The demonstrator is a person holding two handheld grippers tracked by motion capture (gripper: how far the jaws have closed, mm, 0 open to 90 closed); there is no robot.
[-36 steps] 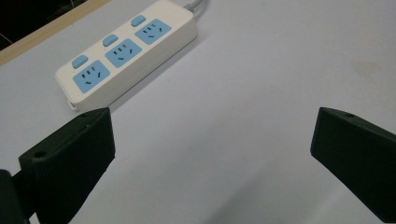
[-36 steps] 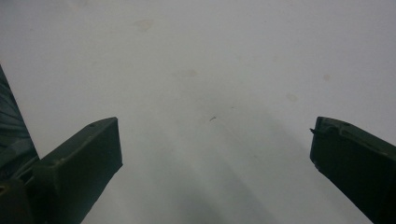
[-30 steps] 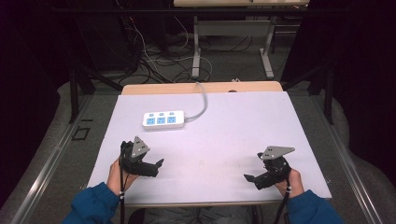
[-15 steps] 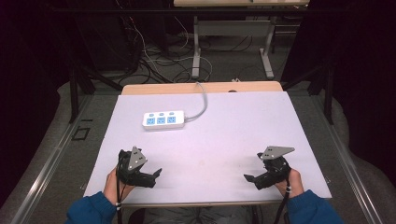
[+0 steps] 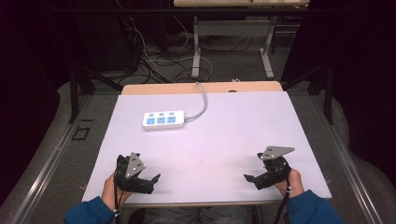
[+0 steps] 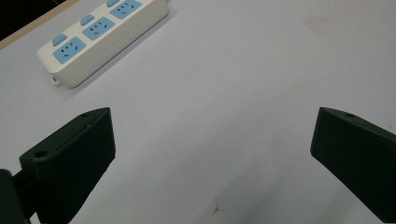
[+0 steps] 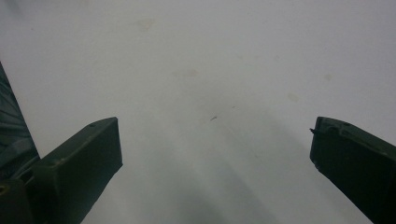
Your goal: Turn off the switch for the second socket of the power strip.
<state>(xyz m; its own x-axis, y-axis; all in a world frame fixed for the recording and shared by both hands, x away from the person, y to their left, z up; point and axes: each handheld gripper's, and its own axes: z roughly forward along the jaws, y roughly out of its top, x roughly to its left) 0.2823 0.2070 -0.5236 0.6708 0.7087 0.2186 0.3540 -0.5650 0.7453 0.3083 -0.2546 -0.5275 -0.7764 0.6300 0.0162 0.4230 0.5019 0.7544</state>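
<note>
The power strip [image 5: 163,120] lies left of centre on the bench [image 5: 243,130], long axis left-right, far beyond the nearer left claw [image 5: 150,183]; both it and the right claw [image 5: 250,181] gape wide, empty.

Your left gripper [image 5: 152,179] sits at seven o'clock in the high view, its fingers [image 6: 70,158] spread wide and pointing toward three o'clock. Your right gripper [image 5: 250,178] sits at five o'clock, fingers [image 7: 74,168] equally wide apart, pointing toward nine o'clock. Both forearms enter from six o'clock in blue sleeves.
</note>
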